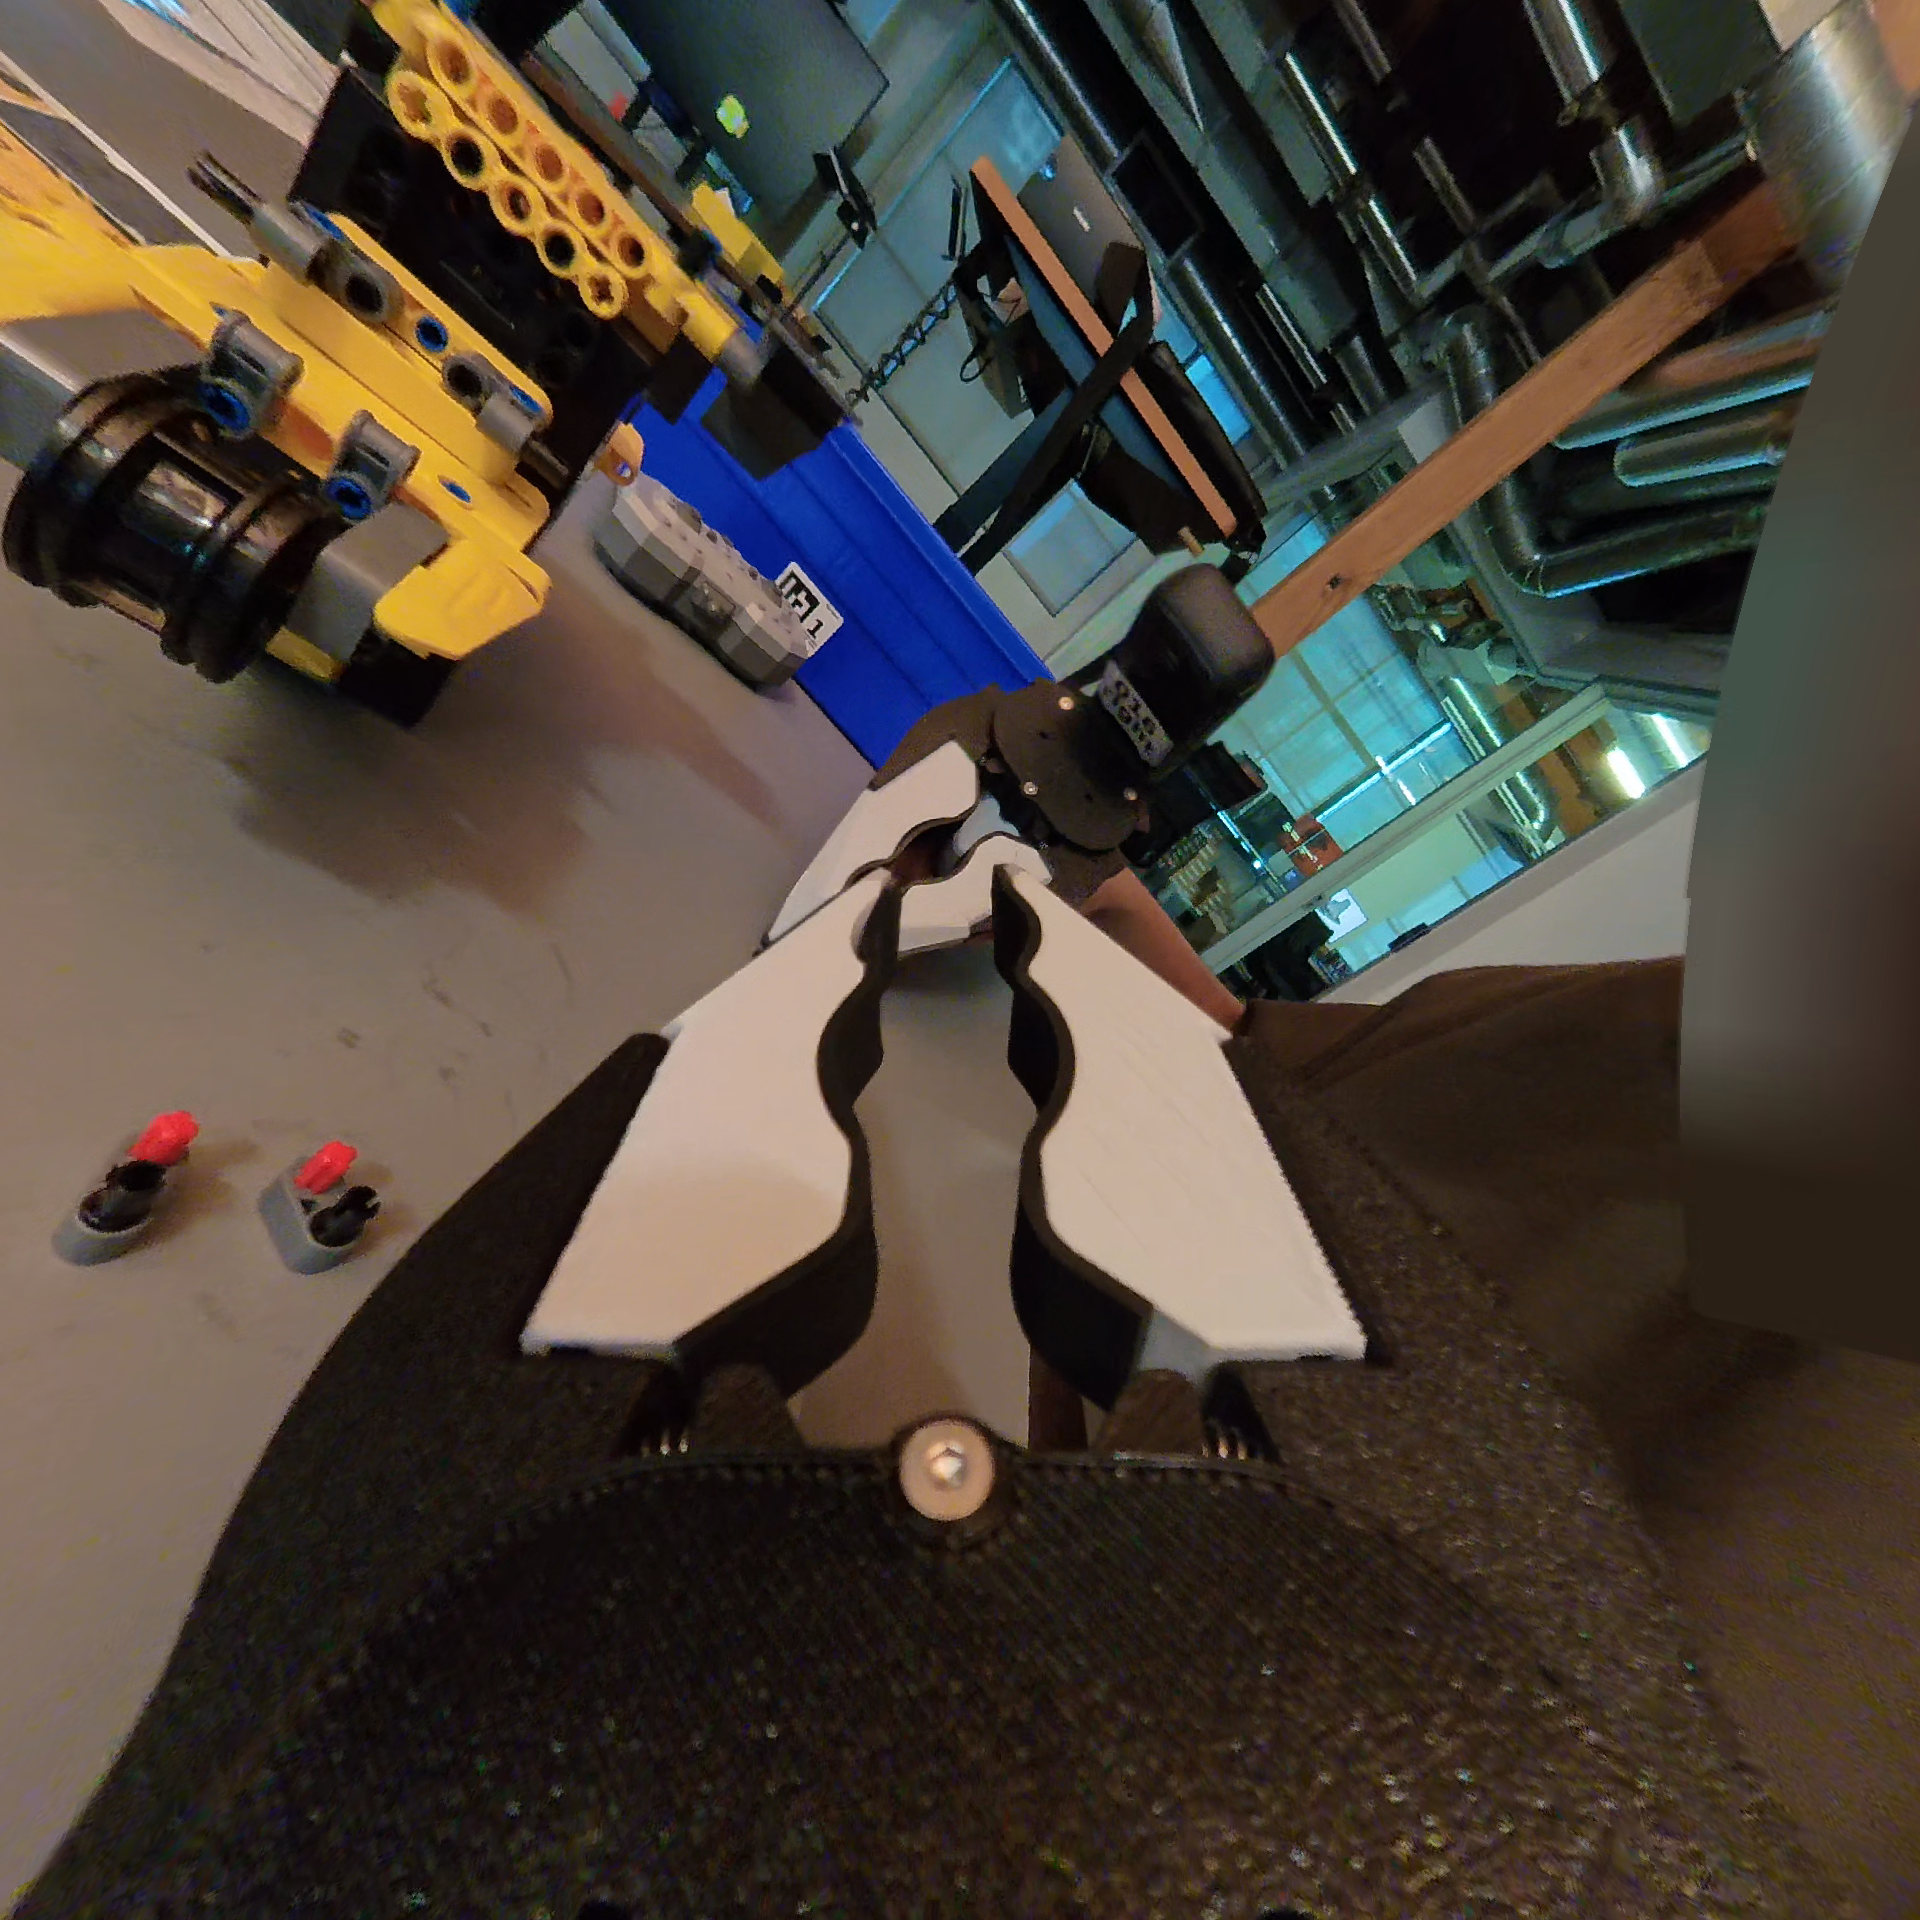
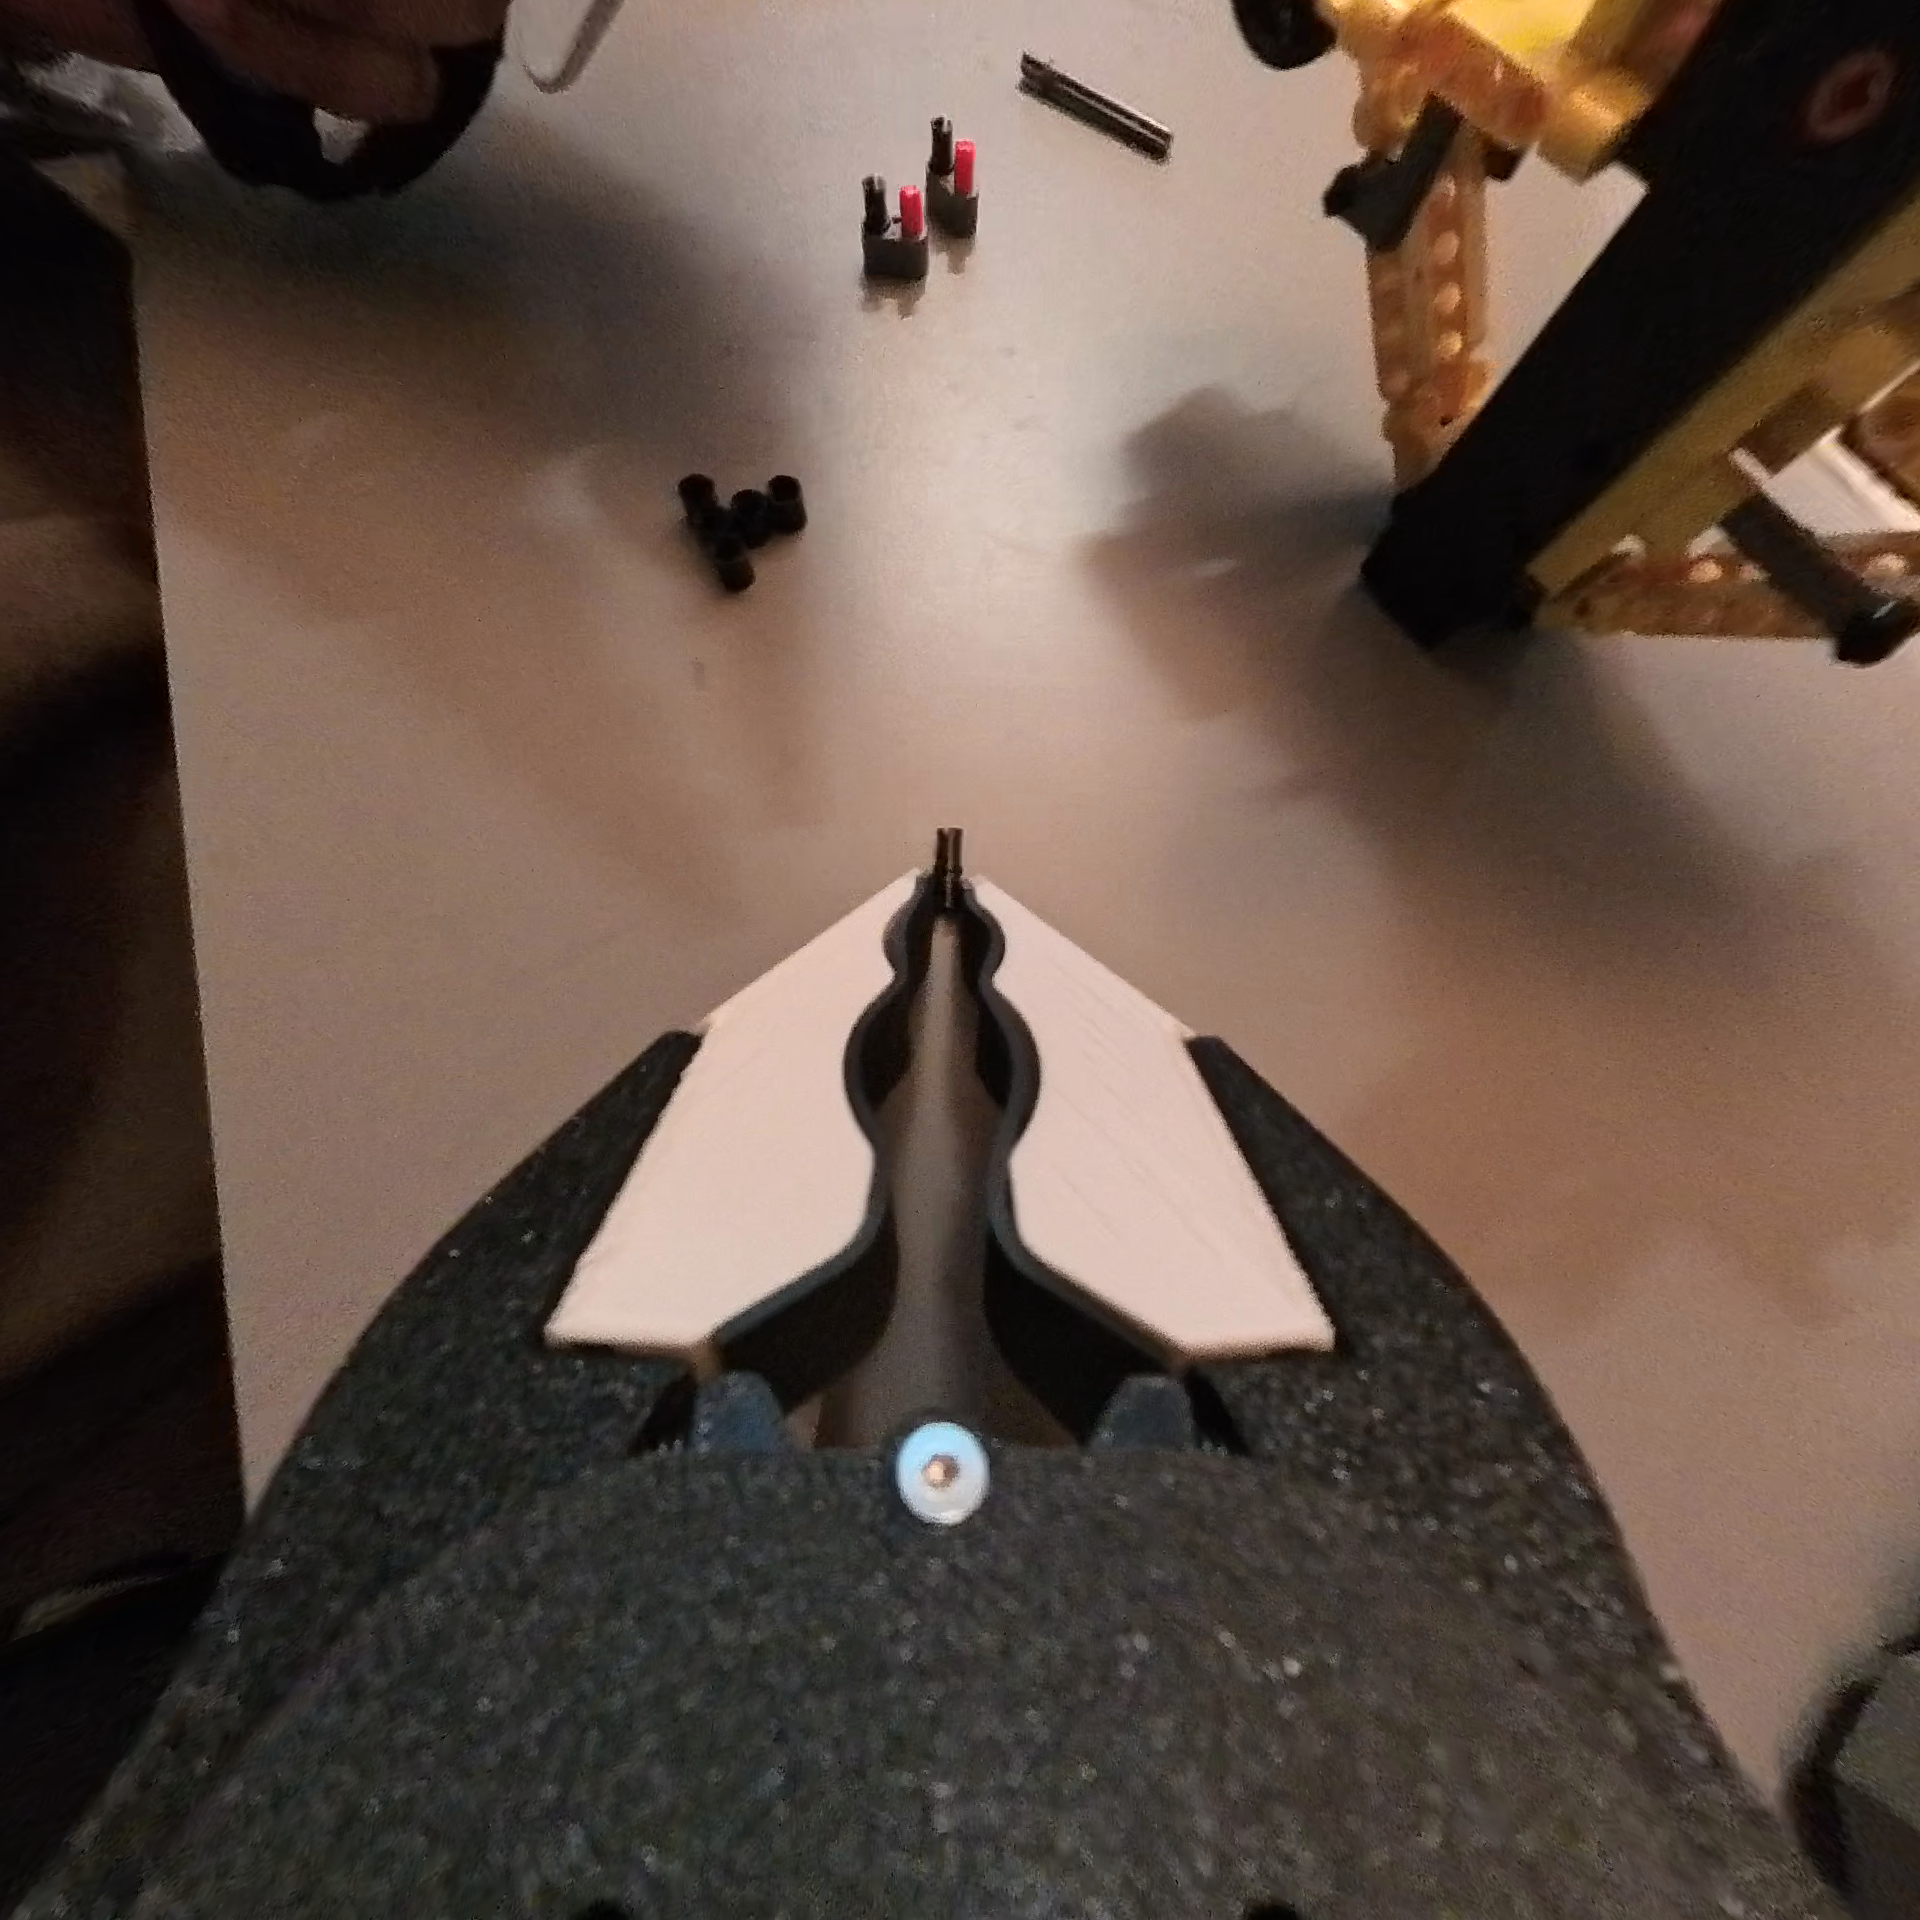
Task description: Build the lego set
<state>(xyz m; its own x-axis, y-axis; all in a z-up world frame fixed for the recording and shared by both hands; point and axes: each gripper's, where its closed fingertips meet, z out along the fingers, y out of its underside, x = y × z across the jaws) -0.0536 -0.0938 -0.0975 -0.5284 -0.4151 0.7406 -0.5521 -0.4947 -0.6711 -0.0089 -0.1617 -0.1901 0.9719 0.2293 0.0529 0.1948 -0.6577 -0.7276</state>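
Observation:
My right gripper (image 2: pixel 949 885) is shut on a small black pin (image 2: pixel 949 854) that sticks out past its tips, above the grey table (image 2: pixel 520 831). My left gripper (image 1: pixel 943 896) is open and empty, held low over the table (image 1: pixel 312 935). The right gripper (image 1: pixel 935 831) shows just beyond the left gripper's tips, its white fingers closed. A pile of black pins (image 2: pixel 743 528) lies ahead of the right gripper. Two grey connectors with red and black pins stand farther off (image 2: pixel 899 234) (image 2: pixel 954 185); they also show in the left wrist view (image 1: pixel 125 1200) (image 1: pixel 317 1210).
A yellow and black brick-built model (image 1: pixel 343 343) stands at the far left of the left wrist view and at the upper right of the right wrist view (image 2: pixel 1662 364). A grey block with a tag (image 1: pixel 707 592), a blue bin (image 1: pixel 852 540) and a black axle (image 2: pixel 1096 104) are nearby. About 12 cm separates my left fingertips from my right.

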